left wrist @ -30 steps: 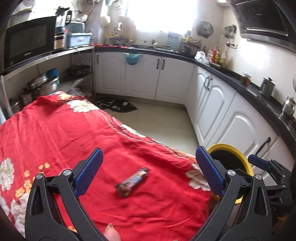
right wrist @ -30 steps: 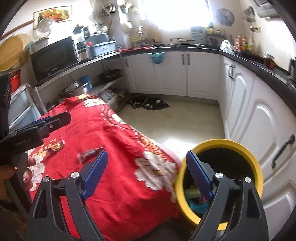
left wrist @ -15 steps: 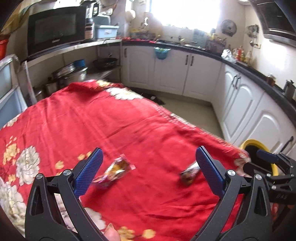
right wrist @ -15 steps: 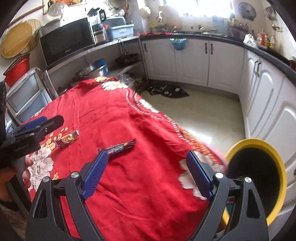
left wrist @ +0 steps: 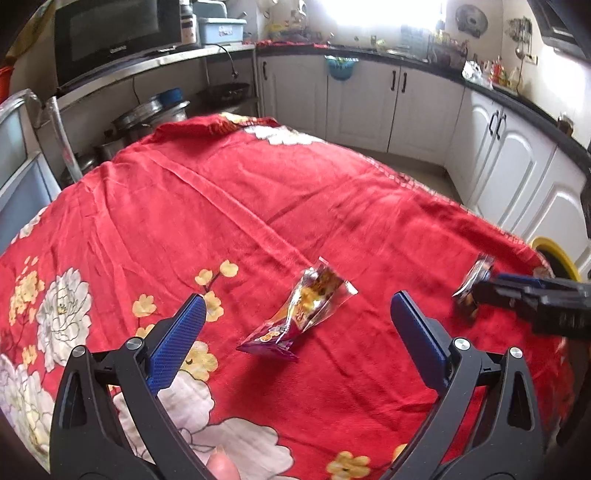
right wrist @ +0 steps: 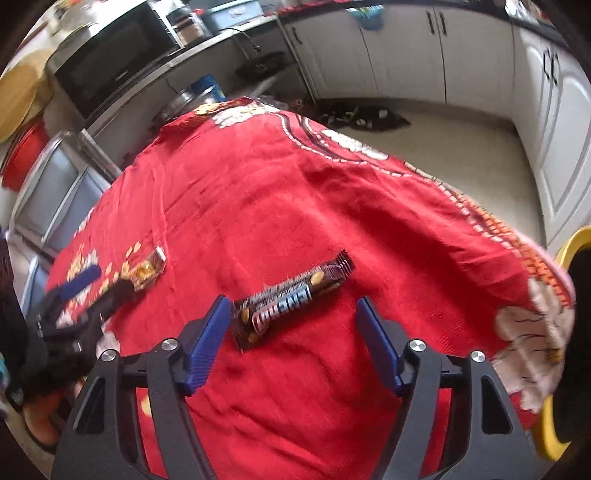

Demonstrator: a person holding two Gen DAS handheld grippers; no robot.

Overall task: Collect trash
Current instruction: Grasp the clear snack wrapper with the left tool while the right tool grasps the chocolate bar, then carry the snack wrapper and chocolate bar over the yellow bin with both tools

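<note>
A crinkled clear and purple snack packet [left wrist: 299, 310] lies on the red flowered tablecloth [left wrist: 258, 192]. My left gripper [left wrist: 297, 295] hovers just over it, open, one pad on each side and neither touching. A dark chocolate bar wrapper [right wrist: 291, 295] lies slantwise between the pads of my right gripper [right wrist: 292, 314]. Its jaws are closing, and the pads do not press on the wrapper. In the left wrist view the right gripper [left wrist: 517, 291] reaches in from the right at that wrapper [left wrist: 476, 273]. The right wrist view shows the left gripper [right wrist: 85, 284] at the snack packet [right wrist: 147, 269].
A yellow-rimmed bin [right wrist: 576, 243] stands on the floor off the table's right edge, also the bin [left wrist: 554, 254] in the left wrist view. White cabinets [left wrist: 388, 107] line the far wall. A microwave [left wrist: 118, 33] sits on a shelf at the left.
Both grippers swung left from the bin onto the table and came down, each onto its own wrapper. The right gripper's jaws have narrowed around the chocolate bar wrapper.
</note>
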